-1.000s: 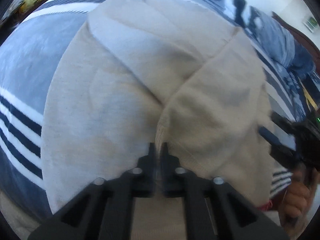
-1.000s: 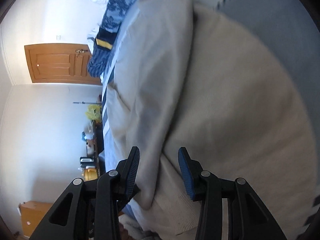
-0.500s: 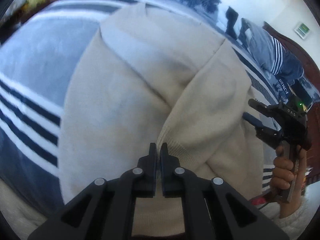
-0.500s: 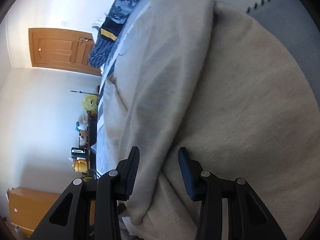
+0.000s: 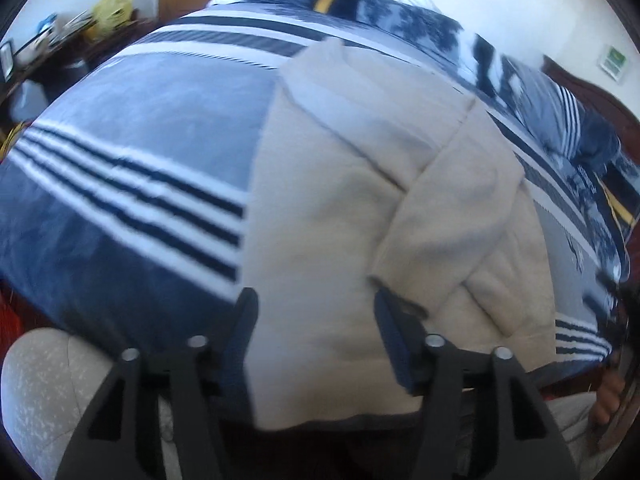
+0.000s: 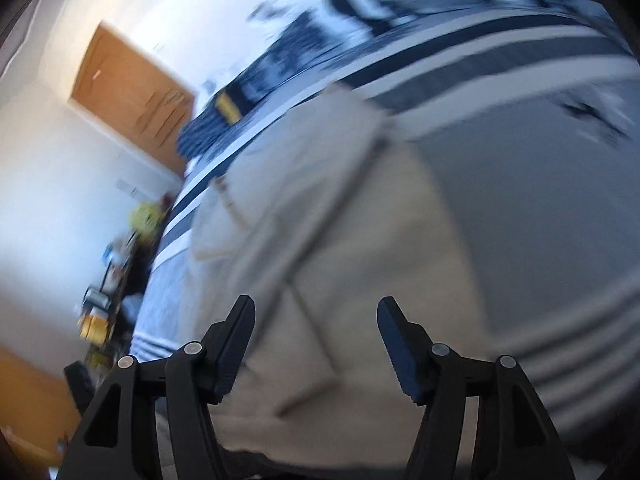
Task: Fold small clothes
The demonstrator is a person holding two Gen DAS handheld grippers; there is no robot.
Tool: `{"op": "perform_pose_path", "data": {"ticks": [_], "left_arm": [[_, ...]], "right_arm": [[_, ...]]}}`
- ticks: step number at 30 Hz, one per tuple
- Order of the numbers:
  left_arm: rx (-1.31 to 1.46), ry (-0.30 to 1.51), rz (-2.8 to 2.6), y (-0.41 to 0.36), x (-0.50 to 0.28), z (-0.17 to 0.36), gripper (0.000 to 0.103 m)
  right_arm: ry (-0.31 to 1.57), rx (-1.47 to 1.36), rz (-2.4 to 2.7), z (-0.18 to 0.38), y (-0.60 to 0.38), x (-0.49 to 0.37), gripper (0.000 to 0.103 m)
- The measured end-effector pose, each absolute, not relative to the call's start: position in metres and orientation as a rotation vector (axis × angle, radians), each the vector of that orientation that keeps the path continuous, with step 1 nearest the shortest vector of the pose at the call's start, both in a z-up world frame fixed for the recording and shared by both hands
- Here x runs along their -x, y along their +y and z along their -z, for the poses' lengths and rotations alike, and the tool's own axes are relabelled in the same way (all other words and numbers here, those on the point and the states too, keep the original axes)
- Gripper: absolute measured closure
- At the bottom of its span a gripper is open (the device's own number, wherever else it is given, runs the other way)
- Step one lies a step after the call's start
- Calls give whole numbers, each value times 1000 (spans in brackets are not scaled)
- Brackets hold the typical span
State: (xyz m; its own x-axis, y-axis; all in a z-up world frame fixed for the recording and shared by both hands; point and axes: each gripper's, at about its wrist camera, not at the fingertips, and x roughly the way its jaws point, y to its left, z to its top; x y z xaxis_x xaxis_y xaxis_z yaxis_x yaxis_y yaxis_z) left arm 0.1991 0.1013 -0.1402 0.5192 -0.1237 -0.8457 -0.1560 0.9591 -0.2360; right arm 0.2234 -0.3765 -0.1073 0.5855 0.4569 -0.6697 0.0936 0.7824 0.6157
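Observation:
A beige knit sweater (image 5: pixel 352 216) lies on a blue and white striped bedspread (image 5: pixel 132 152), with both sleeves folded across its body. My left gripper (image 5: pixel 316 320) is open and empty above the sweater's near hem. The sweater also shows in the blurred right wrist view (image 6: pixel 352 248). My right gripper (image 6: pixel 316 328) is open and empty above the sweater's near edge. The hand holding the right gripper shows at the left wrist view's right edge (image 5: pixel 608 396).
Dark blue patterned bedding (image 5: pixel 400 12) is bunched along the far side of the bed. A wooden door (image 6: pixel 128 92) and a cluttered desk (image 6: pixel 116 280) stand by the white wall. A beige cushion (image 5: pixel 44 392) sits below the bed's near edge.
My left gripper has let go of the sleeve cuff, opened wide and pulled back. My right gripper has opened wider and drawn back from the sweater, swinging its view.

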Motion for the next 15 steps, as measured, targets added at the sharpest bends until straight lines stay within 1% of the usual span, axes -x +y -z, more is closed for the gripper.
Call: {"op": "perform_pose_path", "data": {"ticks": [3,5,6,7,8,12,15], "left_arm": [[348,1035,-53,127,-191,143,41],[394,1044,-62,144,-186,149,41],[404,1047,-70,150,-183,150,41],[415,1052,-75,154,-180,151,41],[430,1054,-72,158,-178,151,41],[452,1047,-44,165,-168,145,41],[448,1072,-18,161,-161,150,41]], "right_arm": [[899,-709,-119,113,-410,-191,35],[889,-691,-31,123,-425,-170,35],[899,-698,-3,130,-430,-161,37],[909,-733,1,136,-433,-154,40],[916,-759,0,141,-434,-149,42],[923,-771,-13,141,-420,-137,42],[919,-743,-39,134,-406,-131,42]]}}
